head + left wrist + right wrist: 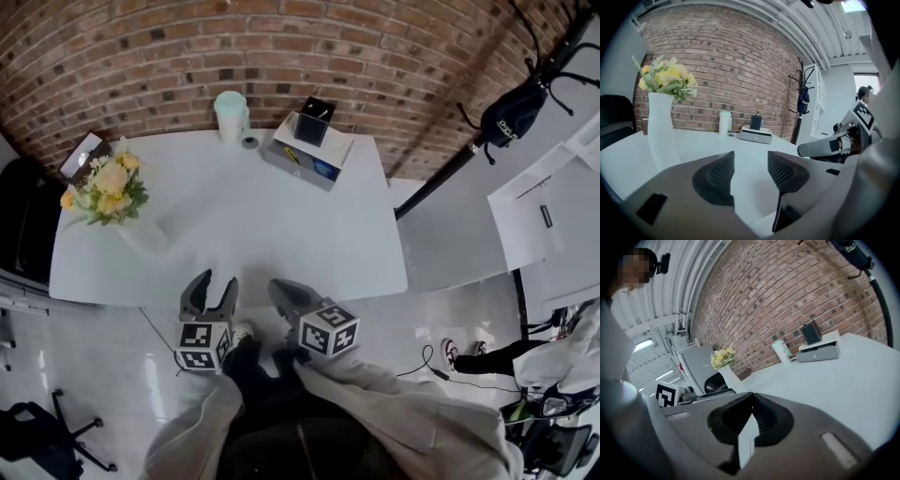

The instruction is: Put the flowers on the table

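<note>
A bunch of yellow flowers [106, 187] stands in a white vase [142, 235] on the left part of the white table [281, 230]. Both grippers hang low in front of the table's near edge, apart from the vase. My left gripper [214, 282] has its jaws apart with nothing between them. My right gripper [278, 288] has its jaws together and holds nothing. In the left gripper view the flowers [665, 77] and vase [661, 133] rise at the left, beyond the gripper [751, 161]. In the right gripper view the flowers [721, 358] show far off at the left, beyond the gripper [751, 398].
A pale cup [230, 114], a small roll [249, 142] and a grey box [305, 155] with a black holder [314, 120] stand at the table's far edge by the brick wall. A black chair [23, 225] is left of the table. A coat stand with a bag [511, 112] and a white cabinet [544, 220] are at the right.
</note>
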